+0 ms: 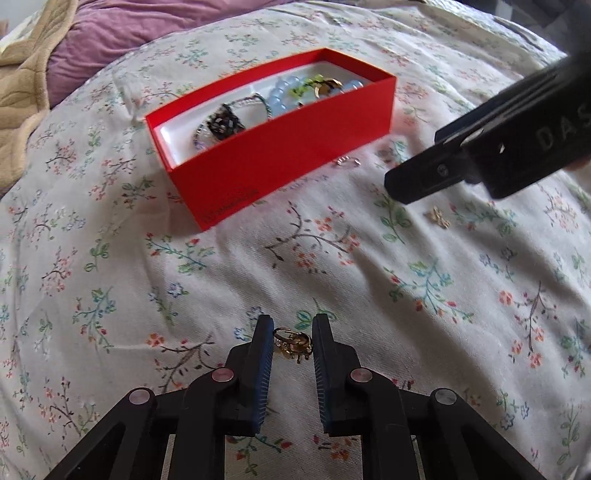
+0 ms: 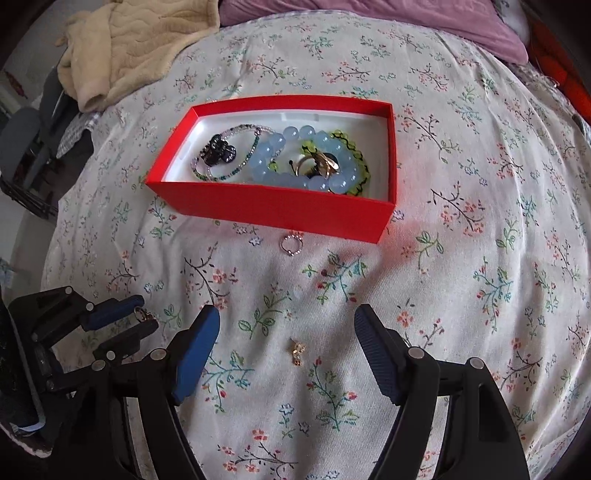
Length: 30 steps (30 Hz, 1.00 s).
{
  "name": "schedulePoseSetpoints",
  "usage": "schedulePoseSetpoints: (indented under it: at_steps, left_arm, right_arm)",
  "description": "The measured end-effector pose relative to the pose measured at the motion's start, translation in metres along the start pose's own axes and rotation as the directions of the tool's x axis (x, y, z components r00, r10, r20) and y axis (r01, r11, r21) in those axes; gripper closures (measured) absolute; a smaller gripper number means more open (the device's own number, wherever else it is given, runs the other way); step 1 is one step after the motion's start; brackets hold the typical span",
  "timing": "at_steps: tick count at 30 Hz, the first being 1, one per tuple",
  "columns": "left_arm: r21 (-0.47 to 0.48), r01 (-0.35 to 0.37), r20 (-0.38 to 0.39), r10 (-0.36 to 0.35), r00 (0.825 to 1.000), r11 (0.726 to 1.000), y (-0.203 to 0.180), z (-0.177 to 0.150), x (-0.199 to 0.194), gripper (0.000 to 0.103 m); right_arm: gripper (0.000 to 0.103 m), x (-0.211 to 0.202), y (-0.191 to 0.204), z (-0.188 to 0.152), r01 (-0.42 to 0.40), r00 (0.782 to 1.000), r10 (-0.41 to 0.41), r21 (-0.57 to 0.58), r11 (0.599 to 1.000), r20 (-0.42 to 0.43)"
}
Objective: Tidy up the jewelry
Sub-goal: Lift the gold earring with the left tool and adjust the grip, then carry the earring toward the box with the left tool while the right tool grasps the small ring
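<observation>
My left gripper (image 1: 292, 322) points down at the floral bedspread, and its blue pads are closed against both sides of a gold ring (image 1: 293, 345). The right wrist view shows that gripper (image 2: 142, 314) low at the left with the gold piece pinched between its tips. My right gripper (image 2: 287, 314) stands open, and a small gold charm (image 2: 297, 350) lies on the cloth between its fingers, untouched. Just in front of the red box (image 2: 273, 208) lies a silver ring (image 2: 291, 243). The box holds blue beads (image 2: 295, 162), a green bracelet, a thin beaded chain and a dark clip.
The floral bedspread (image 1: 332, 266) is soft and creased. A beige blanket (image 2: 140, 48) and a purple cover (image 2: 406, 22) lie beyond the box. The bed's left edge drops toward dark furniture (image 2: 26, 147). In the left wrist view, the right gripper (image 1: 417, 162) hangs near the box's right end.
</observation>
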<state>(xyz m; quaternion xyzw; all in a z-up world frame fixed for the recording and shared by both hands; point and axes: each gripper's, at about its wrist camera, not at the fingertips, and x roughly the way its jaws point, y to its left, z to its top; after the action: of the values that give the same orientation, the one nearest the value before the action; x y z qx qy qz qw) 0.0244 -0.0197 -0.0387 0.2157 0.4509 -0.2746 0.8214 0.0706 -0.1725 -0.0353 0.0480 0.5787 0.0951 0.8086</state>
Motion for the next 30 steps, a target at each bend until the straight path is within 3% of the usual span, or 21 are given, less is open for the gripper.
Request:
schedulePoseSetpoints:
  at_steps: [5, 9, 17, 20, 26, 30]
  left_arm:
    - [-0.056, -0.044, -0.018, 0.043, 0.999, 0.997, 0.008, 0.007, 0.0, 0.087]
    - [-0.118, -0.06, -0.035, 0.056, 0.998, 0.991, 0.016, 0.013, 0.001, 0.087]
    - [-0.203, -0.055, -0.058, 0.044, 0.997, 0.978, 0.03, 0.023, 0.01, 0.087]
    - [-0.244, -0.044, -0.07, 0.027, 0.997, 0.969, 0.034, 0.026, 0.015, 0.087]
    - [-0.233, -0.053, -0.097, 0.031, 0.995, 0.971, 0.035, 0.026, 0.022, 0.087]
    - [-0.251, -0.05, -0.098, 0.026, 0.995, 0.967, 0.038, 0.026, 0.021, 0.087]
  right_arm:
    - [0.027, 0.012, 0.0, 0.011, 0.017, 0.999, -0.018, 0.026, 1.0, 0.046]
    - [0.042, 0.024, -0.002, 0.014, 0.014, 0.998, -0.017, 0.046, 0.999, 0.068]
    - [0.046, 0.039, 0.007, 0.012, 0.055, 0.99, -0.054, -0.004, 0.998, 0.127]
    - [0.056, 0.043, 0.004, 0.014, 0.071, 0.989, -0.072, 0.012, 0.997, 0.129]
    - [0.066, 0.043, 0.008, 0.013, 0.112, 0.985, -0.109, -0.016, 0.994, 0.136]
    - [0.078, 0.042, 0.008, 0.012, 0.113, 0.985, -0.108, -0.03, 0.993, 0.132]
